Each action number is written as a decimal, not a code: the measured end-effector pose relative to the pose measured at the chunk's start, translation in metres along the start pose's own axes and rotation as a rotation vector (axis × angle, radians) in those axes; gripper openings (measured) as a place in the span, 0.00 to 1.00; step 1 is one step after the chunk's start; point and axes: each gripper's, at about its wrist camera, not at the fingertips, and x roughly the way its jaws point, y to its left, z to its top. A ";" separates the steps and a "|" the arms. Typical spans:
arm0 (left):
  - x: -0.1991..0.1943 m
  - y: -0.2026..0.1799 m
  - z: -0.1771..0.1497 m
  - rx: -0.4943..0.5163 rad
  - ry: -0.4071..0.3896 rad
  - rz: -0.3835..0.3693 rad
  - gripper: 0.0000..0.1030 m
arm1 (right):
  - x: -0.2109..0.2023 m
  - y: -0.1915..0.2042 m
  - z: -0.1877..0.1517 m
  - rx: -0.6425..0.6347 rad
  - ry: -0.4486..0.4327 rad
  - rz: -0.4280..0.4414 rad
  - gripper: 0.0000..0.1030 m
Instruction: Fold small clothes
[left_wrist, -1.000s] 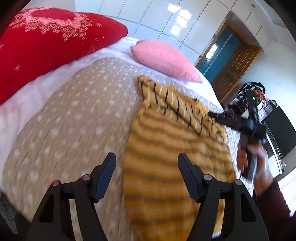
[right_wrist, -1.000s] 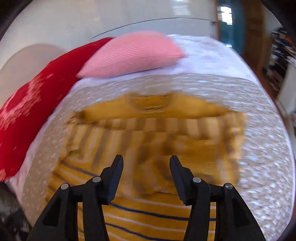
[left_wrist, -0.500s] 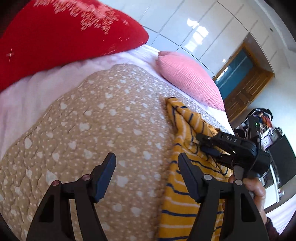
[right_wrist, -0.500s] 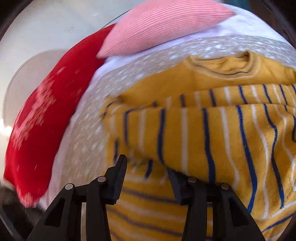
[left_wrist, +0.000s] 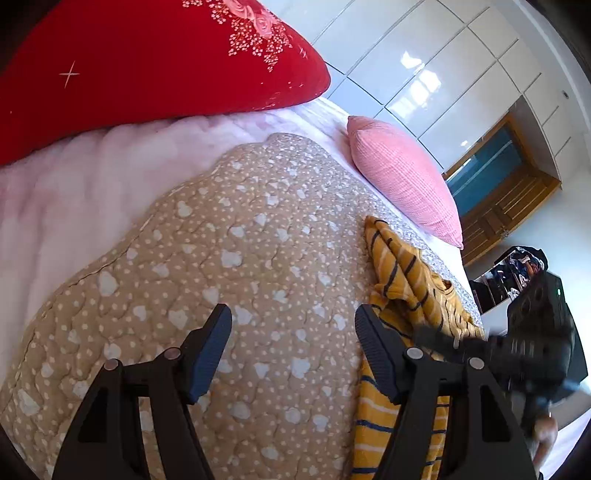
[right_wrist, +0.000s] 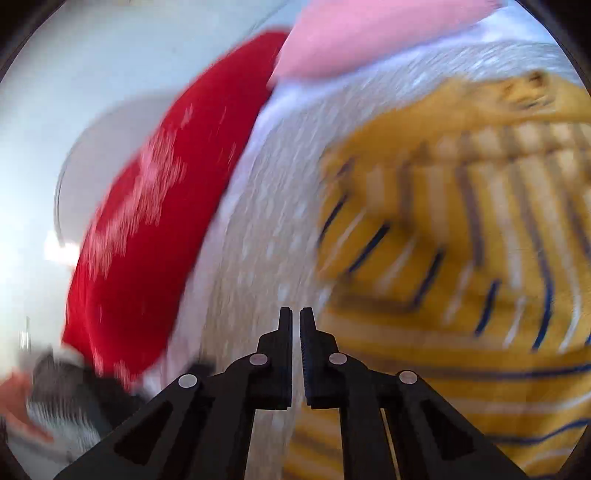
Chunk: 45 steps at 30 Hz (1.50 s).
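The yellow shirt (left_wrist: 406, 280) lies on the tan quilt (left_wrist: 221, 258), its length running from my side up toward the pink pillow (left_wrist: 402, 181), collar at the far end. It is mustard with thin navy and white stripes, bunched and partly folded over itself. My left gripper (left_wrist: 293, 343) hangs wide open above the quilt, holding nothing. My right gripper (right_wrist: 296, 332) is pressed nearly closed, empty, just beside the shirt's edge; that view is blurred.

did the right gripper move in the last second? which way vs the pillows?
Yes. The right gripper swung left: the red pillow and pink pillow drifted rightward in its view, the yellow striped shirt slid right. Its jaws closed too.
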 end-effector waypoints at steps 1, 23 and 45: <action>-0.001 0.000 -0.001 0.004 -0.001 0.003 0.66 | 0.005 0.002 -0.007 -0.022 0.053 -0.015 0.06; 0.034 -0.011 -0.009 0.085 0.089 0.029 0.66 | 0.028 -0.034 0.107 -0.353 -0.083 -0.624 0.09; 0.036 -0.016 -0.013 0.111 0.079 0.073 0.67 | -0.167 -0.192 0.039 0.074 -0.255 -0.696 0.59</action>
